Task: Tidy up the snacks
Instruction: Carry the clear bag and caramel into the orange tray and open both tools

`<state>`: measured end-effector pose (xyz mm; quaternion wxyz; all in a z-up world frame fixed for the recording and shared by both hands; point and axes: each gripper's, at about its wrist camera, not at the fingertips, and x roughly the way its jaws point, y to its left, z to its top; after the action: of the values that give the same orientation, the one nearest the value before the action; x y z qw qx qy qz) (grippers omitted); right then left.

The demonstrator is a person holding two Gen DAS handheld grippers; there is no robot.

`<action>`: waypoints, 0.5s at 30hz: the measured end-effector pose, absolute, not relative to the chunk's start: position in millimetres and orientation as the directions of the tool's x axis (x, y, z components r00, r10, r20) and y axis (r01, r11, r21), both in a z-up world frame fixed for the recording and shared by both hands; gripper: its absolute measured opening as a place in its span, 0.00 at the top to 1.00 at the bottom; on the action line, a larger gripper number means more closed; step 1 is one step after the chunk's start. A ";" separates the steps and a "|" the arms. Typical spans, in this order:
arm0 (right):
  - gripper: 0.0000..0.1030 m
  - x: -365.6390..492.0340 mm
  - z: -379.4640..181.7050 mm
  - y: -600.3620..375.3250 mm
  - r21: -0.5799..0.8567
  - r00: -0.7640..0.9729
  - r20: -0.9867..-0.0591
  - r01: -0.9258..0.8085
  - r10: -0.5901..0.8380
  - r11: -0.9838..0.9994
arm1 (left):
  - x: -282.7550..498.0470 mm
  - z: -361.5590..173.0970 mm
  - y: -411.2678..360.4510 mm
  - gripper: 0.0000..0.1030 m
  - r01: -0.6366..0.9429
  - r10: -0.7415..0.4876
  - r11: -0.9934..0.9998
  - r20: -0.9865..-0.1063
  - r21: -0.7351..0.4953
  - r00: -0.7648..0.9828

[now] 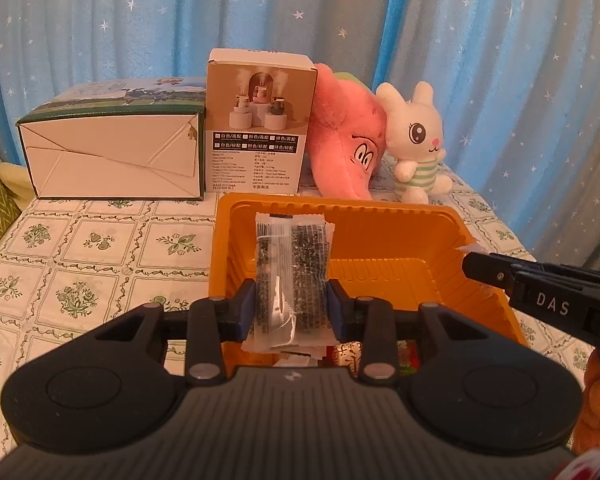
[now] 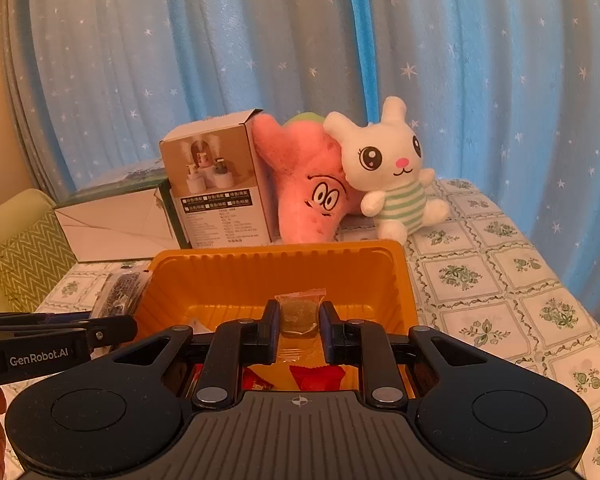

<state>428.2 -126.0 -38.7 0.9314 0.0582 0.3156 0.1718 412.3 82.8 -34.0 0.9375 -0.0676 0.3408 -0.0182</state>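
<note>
Snacks held over the orange tray (image 1: 384, 240) on the tiled-cloth bench (image 1: 80, 248).

Beyond the tray's far rim stand a white carton (image 1: 112, 156), a printed box (image 1: 260, 128), a pink plush (image 1: 348, 136) and a white rabbit (image 1: 418, 136). The left tool (image 1: 291, 312) grips a long dark-printed packet (image 1: 290, 272) above the tray's left side; the right tool (image 2: 299, 330) is clamped on a small green sweet (image 2: 298, 312) over its middle. Red wrappers (image 2: 318, 376) lie inside, near.

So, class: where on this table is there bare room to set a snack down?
Free: the tablecloth left of the orange tray, in front of the white carton; also the cloth right of the tray. Crowded: the back edge, with boxes and plush rabbit.
</note>
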 end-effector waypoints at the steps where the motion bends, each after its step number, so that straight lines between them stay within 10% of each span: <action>1: 0.80 428.1 -38.7 -126.1 0.217 0.742 -0.568 -0.283 0.356 0.934 | 412.8 -34.1 82.2 0.67 -0.010 -0.084 0.990 -0.636 -0.142 0.767; 15: 0.80 428.2 -40.6 -123.3 0.238 0.731 -0.571 -0.289 0.374 0.927 | 414.5 -38.1 79.7 0.66 -0.013 -0.059 0.994 -0.654 -0.106 0.754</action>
<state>428.2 -123.3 -40.6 0.9279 0.0664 0.3206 0.1785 414.5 79.7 -38.1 0.9351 -0.0519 0.3503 -0.0123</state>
